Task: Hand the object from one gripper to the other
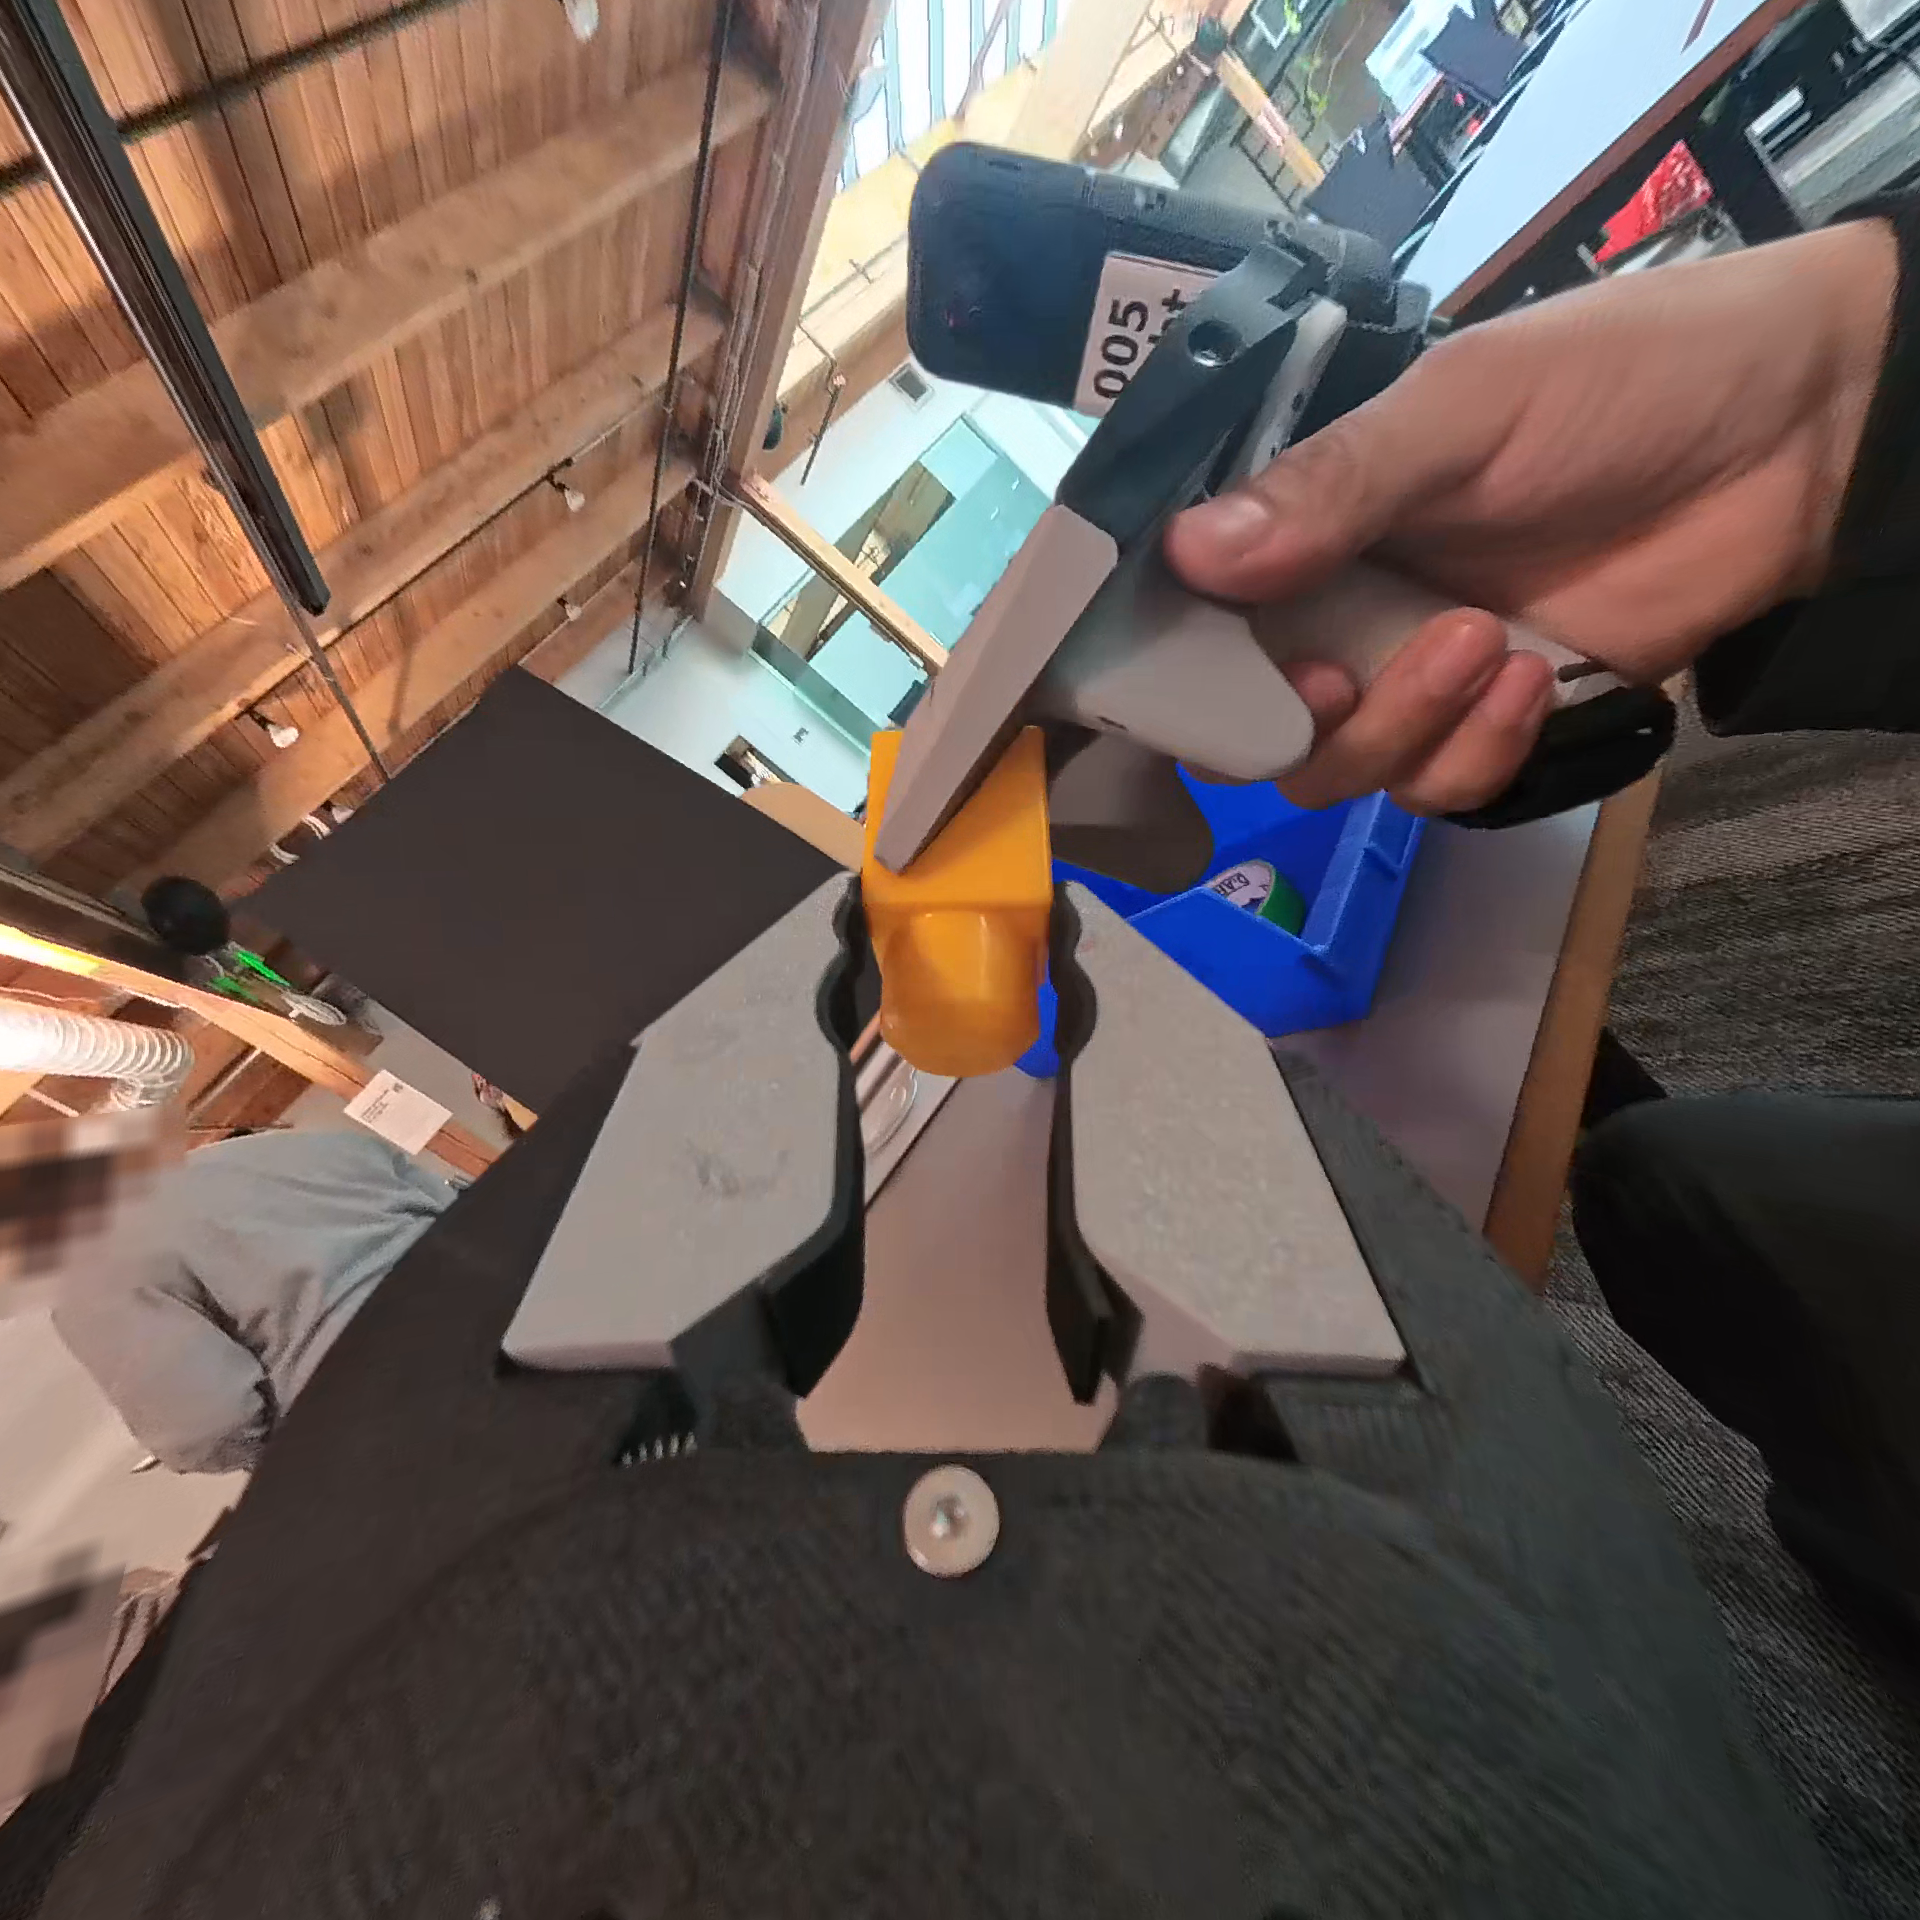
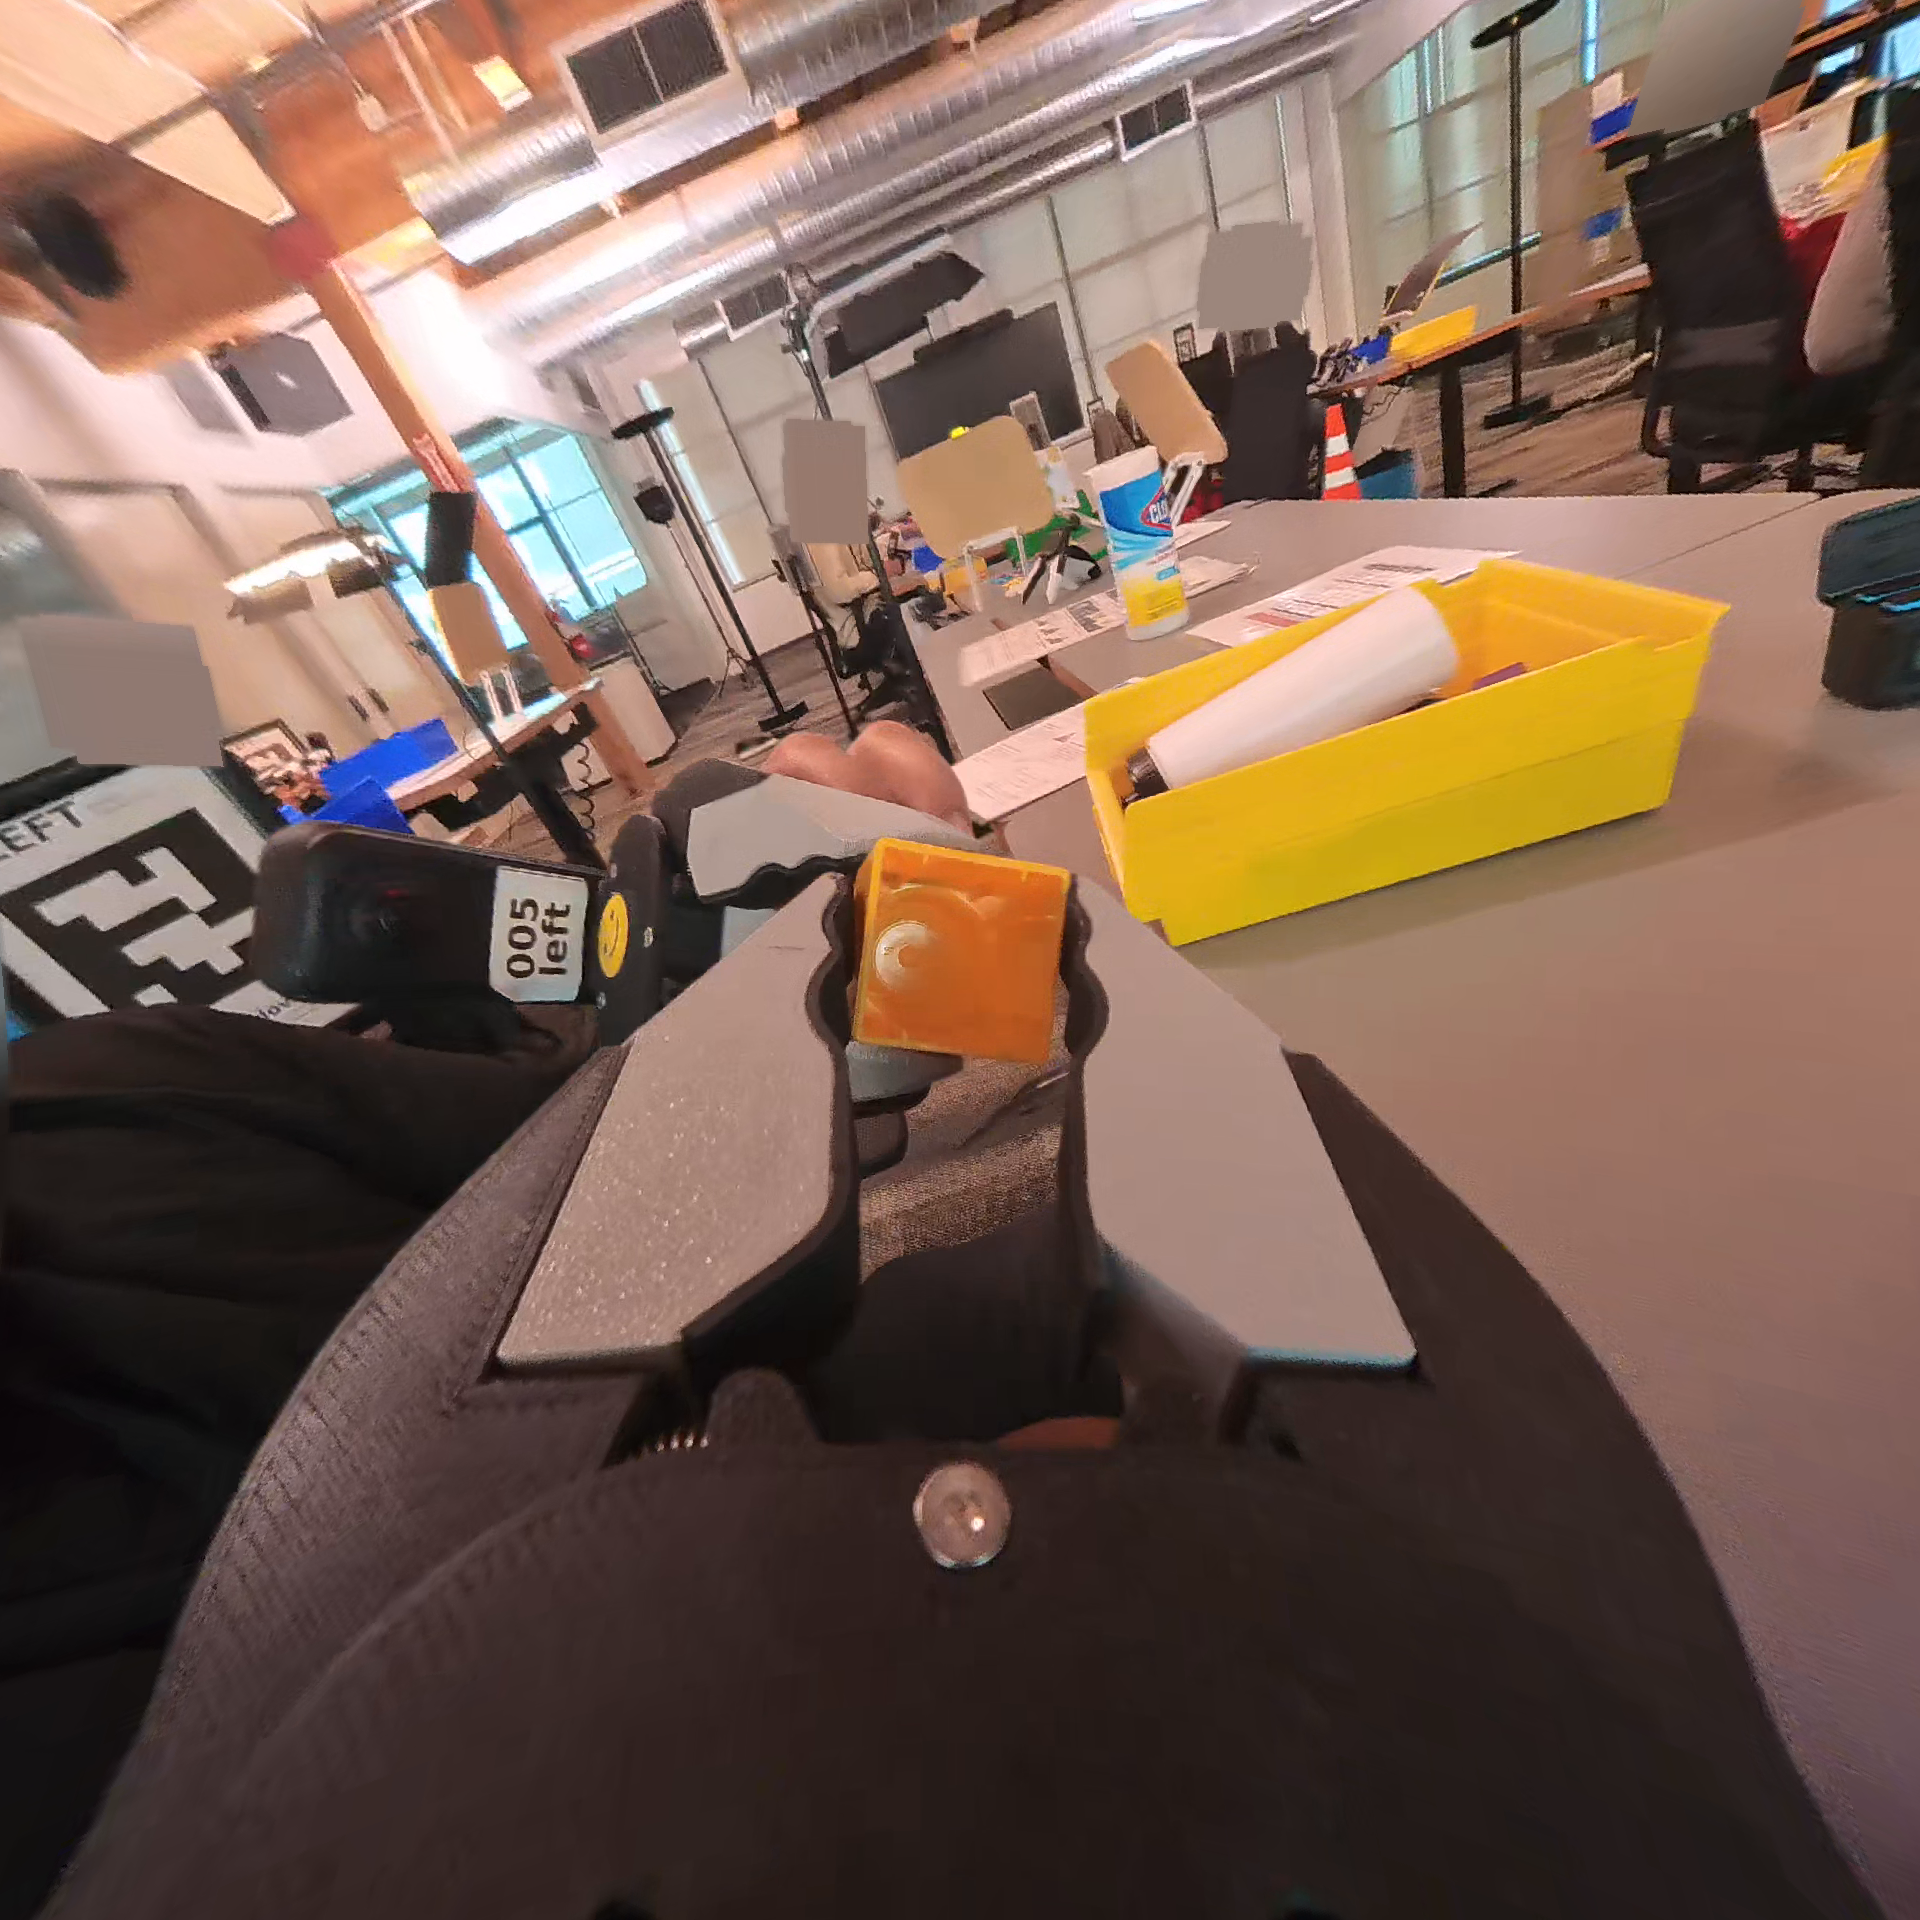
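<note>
An orange plastic block point(image 1: 951, 935) with a round stud hangs in the air between both grippers. In the left wrist view my left gripper point(image 1: 956, 925) has its fingertips closed on the block's two sides. The right gripper, held by a hand, comes in from the upper right, and one of its fingers point(image 1: 977, 717) lies across the block's square end. In the right wrist view my right gripper point(image 2: 956, 935) is shut on the block point(image 2: 961, 951), whose hollow underside faces the camera. The left gripper's fingers point(image 2: 769, 842) reach in from the left behind the block.
A blue bin point(image 1: 1299, 966) with a green tape roll sits on the table behind the block. A yellow bin point(image 2: 1403, 810) holds a white bottle on the grey table point(image 2: 1610, 1091). A wipes canister point(image 2: 1138, 551) stands farther back. A person in grey point(image 1: 260, 1278) is at the left. Both grippers' tips are close together, under 4 cm apart.
</note>
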Motion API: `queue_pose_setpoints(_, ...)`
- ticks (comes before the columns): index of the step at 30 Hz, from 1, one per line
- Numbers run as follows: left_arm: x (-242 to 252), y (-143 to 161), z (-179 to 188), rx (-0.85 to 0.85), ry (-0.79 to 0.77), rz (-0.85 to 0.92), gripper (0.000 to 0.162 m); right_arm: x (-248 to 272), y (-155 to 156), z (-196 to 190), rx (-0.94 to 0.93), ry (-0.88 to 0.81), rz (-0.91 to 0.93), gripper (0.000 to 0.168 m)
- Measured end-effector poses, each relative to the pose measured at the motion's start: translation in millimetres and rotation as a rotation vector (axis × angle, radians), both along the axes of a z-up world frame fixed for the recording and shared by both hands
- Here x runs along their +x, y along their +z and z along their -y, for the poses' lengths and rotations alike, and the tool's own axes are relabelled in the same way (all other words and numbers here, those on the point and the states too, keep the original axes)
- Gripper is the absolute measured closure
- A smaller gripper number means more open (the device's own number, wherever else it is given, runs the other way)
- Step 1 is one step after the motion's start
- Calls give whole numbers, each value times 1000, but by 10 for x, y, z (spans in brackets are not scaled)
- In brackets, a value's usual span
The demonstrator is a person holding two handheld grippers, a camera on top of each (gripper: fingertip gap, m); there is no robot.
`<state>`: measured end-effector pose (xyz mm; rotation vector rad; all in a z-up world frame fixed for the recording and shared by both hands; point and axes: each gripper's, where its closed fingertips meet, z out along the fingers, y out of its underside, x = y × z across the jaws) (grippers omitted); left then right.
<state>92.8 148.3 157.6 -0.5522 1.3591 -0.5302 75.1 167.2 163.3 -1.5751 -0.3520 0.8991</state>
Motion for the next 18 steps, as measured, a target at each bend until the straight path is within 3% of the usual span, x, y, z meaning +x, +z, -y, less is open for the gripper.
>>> queue_pose_setpoints(8,-15,12,19,-9,-26,-33,129,-13,10,21,-5,12,-7,131)
queue_pose_setpoints(12,-77,151,-147,1,57,34,129,55,45,50,8,-5,3,134)
queue_pose_setpoints(18,-166,315,-315,-117,95,117,129,131,117,54,30,-28,-42,131)
